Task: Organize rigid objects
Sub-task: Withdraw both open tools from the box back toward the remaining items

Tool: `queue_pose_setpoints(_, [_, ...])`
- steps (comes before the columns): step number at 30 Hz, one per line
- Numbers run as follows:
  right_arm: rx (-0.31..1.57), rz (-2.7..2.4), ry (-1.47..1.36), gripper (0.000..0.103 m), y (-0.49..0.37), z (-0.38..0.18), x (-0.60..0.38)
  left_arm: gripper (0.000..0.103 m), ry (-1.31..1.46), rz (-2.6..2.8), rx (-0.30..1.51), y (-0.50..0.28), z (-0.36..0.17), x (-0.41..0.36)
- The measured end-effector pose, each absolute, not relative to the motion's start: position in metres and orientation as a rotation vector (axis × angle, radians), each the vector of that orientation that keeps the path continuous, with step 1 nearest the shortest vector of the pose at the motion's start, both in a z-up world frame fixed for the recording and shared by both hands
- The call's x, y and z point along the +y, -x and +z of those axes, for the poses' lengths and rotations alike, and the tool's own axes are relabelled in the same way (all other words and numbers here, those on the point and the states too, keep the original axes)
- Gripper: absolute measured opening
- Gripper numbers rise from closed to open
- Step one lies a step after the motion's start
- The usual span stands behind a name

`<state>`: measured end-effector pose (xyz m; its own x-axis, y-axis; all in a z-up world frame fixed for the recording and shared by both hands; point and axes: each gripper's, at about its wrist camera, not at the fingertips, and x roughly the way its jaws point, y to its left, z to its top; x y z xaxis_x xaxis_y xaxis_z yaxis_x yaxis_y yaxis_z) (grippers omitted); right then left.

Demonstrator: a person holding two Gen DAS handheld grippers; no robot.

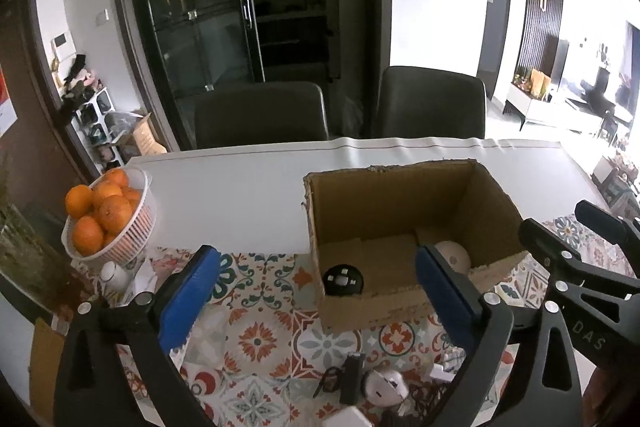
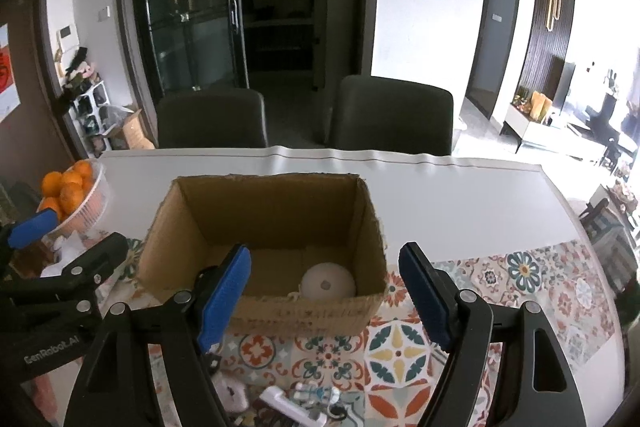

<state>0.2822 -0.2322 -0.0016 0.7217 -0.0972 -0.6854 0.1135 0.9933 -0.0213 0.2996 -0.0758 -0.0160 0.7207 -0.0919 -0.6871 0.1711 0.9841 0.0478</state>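
An open cardboard box [image 1: 400, 195] [image 2: 272, 203] stands on a patterned mat [image 1: 260, 339]. Inside lie a black round device [image 1: 343, 279] and a white round device [image 1: 454, 254] [image 2: 328, 282]. My left gripper [image 1: 318, 259] is open wide with nothing between its blue pads, just in front of the box's near left corner. My right gripper [image 2: 324, 255] is open and empty too, in front of the box's near wall. Loose small items sit below the grippers: a white mouse-like object [image 1: 386, 385], a black block [image 1: 352, 375], and white plugs and cables [image 2: 276, 403].
A white basket of oranges [image 1: 112, 223] [image 2: 76, 195] stands at the left of the table, with a small white bottle [image 1: 114, 275] beside it. Two dark chairs [image 1: 260, 115] [image 1: 432, 103] stand behind the table's far edge. White tabletop [image 2: 460, 195] lies beyond the box.
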Motion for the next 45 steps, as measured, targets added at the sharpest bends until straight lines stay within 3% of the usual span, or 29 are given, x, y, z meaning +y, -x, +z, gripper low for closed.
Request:
queue_pose_setpoints(18, [0.792, -0.08, -0.036, 0.08, -0.226, -0.017, -0.208, 0.102, -0.077, -0.096, 0.787, -0.239, -0.033, -0.041])
queue_pose_setpoints(23, [0.805, -0.062, -0.026, 0.085, -0.21, -0.025, -0.199, 0.102, -0.072, -0.085, 0.805, -0.226, -0.041, -0.035])
queue_pose_setpoints(45, [0.998, 0.034, 0.011, 0.086, -0.188, -0.085, -0.174, 0.102, -0.077, -0.027, 0.976, -0.194, -0.105, -0.011])
